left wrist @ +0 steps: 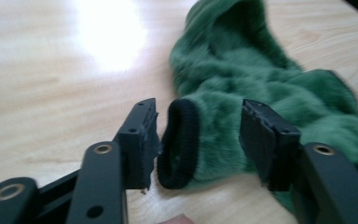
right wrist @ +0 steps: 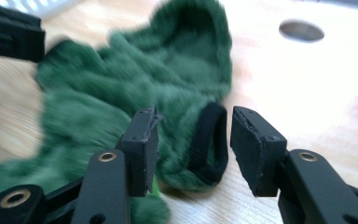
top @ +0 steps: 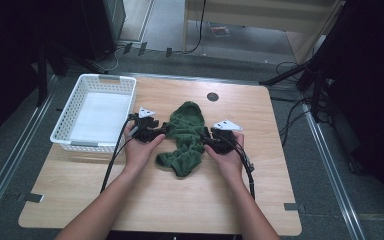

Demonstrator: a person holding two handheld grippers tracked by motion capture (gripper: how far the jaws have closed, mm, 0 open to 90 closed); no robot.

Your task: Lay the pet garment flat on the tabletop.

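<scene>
On the wooden counter (top: 145, 200) a green garment (top: 184, 135) lies mid-surface, a white basket (top: 96, 112) far left. Left gripper (left wrist: 198, 135) and right gripper (right wrist: 193, 144) jaws stand half open around its black cuffs (left wrist: 179, 142), not pressing.

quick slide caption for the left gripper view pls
Open left tongs straddle the black ribbed cuff of a fuzzy green garment lying on the wooden table.

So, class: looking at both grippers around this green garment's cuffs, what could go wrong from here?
1. The left gripper stands open around a black cuff; closing may pinch only its edge and slip.
2. The right gripper may likewise miss its cuff.
3. The crumpled green garment may snag when lifted.
</scene>
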